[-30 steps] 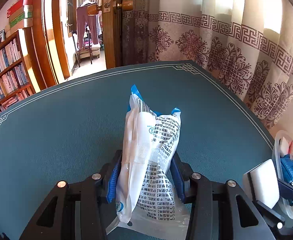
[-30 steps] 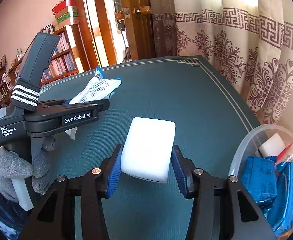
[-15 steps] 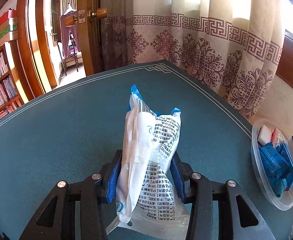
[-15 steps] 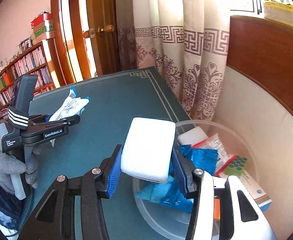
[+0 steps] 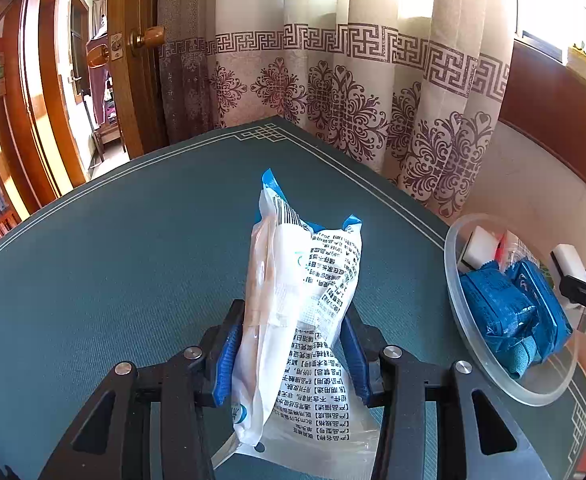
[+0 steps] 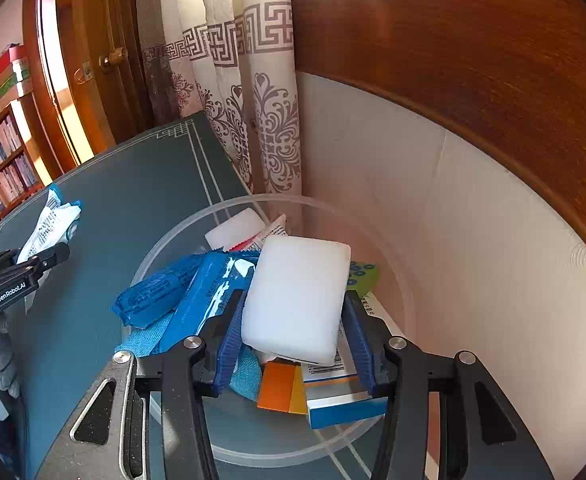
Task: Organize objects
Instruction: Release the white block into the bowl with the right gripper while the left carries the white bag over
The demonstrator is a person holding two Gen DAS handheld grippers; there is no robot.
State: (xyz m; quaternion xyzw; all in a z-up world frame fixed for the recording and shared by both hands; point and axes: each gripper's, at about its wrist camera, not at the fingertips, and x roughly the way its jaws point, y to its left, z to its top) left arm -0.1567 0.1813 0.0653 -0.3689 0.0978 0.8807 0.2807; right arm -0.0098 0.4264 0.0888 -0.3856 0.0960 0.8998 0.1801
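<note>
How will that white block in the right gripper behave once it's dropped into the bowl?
Probably light and soft: the white block looks like foam, and the right gripper holds it by its sides alone. It is flat-sided, so it is unlikely to roll. The clear bowl is already heaped with blue packets, so it may land tilted on top.

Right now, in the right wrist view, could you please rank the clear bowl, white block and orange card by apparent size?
1. Clear bowl
2. White block, enlarged by nearness
3. Orange card
</note>
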